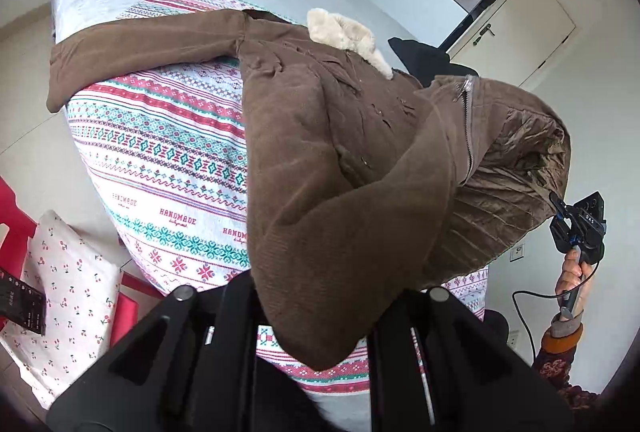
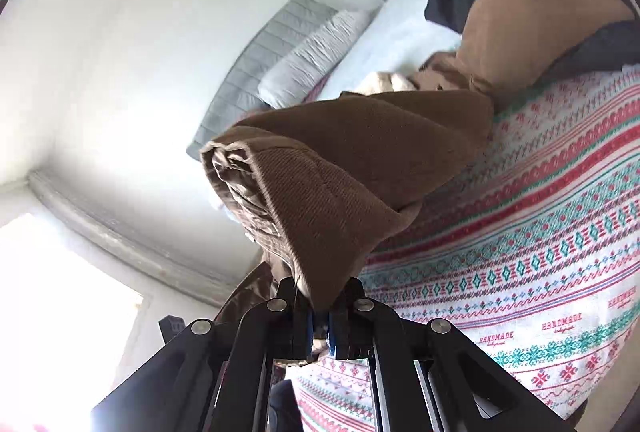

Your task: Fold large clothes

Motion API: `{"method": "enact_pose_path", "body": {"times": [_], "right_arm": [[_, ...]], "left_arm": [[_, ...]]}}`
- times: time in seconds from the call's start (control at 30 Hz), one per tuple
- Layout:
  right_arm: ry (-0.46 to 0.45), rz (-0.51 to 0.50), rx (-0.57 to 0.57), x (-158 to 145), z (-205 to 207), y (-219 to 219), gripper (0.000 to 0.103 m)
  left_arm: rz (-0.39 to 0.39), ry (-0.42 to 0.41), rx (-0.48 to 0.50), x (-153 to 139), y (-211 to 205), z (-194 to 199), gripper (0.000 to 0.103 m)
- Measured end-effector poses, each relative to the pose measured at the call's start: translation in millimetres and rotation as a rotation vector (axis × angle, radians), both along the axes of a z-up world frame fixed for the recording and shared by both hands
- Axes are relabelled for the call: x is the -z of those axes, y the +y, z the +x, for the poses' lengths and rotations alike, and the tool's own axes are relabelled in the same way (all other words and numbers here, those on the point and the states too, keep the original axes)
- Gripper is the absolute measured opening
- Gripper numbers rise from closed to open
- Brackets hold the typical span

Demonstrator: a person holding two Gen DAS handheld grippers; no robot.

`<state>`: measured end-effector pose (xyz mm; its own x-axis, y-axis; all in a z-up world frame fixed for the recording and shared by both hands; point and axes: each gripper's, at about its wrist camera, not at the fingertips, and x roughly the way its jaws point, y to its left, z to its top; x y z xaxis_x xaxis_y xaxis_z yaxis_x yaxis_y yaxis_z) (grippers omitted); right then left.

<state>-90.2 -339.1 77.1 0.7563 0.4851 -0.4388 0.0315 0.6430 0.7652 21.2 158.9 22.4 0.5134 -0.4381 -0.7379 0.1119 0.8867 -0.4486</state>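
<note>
We are clamping the left gripper (image 1: 320, 344) on the hem of the brown corduroy coat with a cream fur collar (image 1: 312, 135), lying mid-frame across the patterned red-and-teal knit blanket (image 1: 160, 159). Our right gripper (image 2: 320, 328), bottom centre, is pinching another hem corner, lifted off the blanket.

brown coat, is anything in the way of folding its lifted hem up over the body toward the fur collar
Nothing visible blocks it. The brown coat lies on the patterned blanket, its hem held up by the left gripper and right gripper. Between hem and fur collar is only coat.
</note>
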Motion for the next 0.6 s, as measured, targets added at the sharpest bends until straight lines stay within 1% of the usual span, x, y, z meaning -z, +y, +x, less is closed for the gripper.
{"method": "enact_pose_path", "body": {"times": [0.07, 0.1, 0.13, 0.17, 0.2, 0.23, 0.27, 0.3, 0.33, 0.37, 0.4, 0.43, 0.47, 0.5, 0.53, 0.6], "right_arm": [[0.063, -0.04, 0.047, 11, -14, -13, 0.003], [0.125, -0.098, 0.068, 23, -20, -17, 0.003], [0.208, -0.172, 0.097, 38, -25, -21, 0.003], [0.297, -0.241, 0.133, 57, -31, -27, 0.003], [0.373, -0.287, 0.161, 75, -37, -35, 0.004], [0.442, -0.308, 0.195, 90, -44, -45, 0.006], [0.49, -0.307, 0.234, 101, -54, -56, 0.008], [0.506, -0.278, 0.254, 105, -62, -65, 0.008], [0.491, -0.239, 0.257, 105, -70, -72, 0.009], [0.469, -0.222, 0.262, 100, -77, -75, 0.01], [0.445, -0.23, 0.267, 92, -81, -77, 0.016], [0.421, -0.25, 0.265, 83, -82, -76, 0.028], [0.396, -0.269, 0.254, 75, -80, -74, 0.036], [0.372, -0.282, 0.238, 70, -74, -72, 0.053], [0.352, -0.294, 0.218, 66, -69, -66, 0.064], [0.333, -0.32, 0.161, 61, -54, -54, 0.067]], "left_arm": [[0.119, 0.084, 0.031, 21, -8, 2, 0.016], [0.182, 0.126, 0.032, 36, -11, 0, 0.02], [0.224, 0.17, 0.039, 53, -14, -3, 0.024], [0.255, 0.221, 0.059, 70, -14, -7, 0.025], [0.274, 0.263, 0.068, 84, -12, -12, 0.025], [0.28, 0.295, 0.068, 94, -7, -22, 0.026], [0.262, 0.312, 0.073, 100, -2, -29, 0.028], [0.23, 0.314, 0.076, 102, 4, -36, 0.032], [0.204, 0.306, 0.073, 100, 11, -45, 0.033], [0.186, 0.291, 0.069, 95, 16, -51, 0.038], [0.168, 0.267, 0.066, 89, 21, -55, 0.047], [0.153, 0.24, 0.06, 81, 25, -59, 0.051], [0.14, 0.209, 0.051, 73, 29, -63, 0.057], [0.123, 0.177, 0.047, 64, 33, -65, 0.061], [0.096, 0.145, 0.047, 58, 34, -64, 0.062], [0.033, 0.093, 0.045, 49, 38, -63, 0.068]]}}
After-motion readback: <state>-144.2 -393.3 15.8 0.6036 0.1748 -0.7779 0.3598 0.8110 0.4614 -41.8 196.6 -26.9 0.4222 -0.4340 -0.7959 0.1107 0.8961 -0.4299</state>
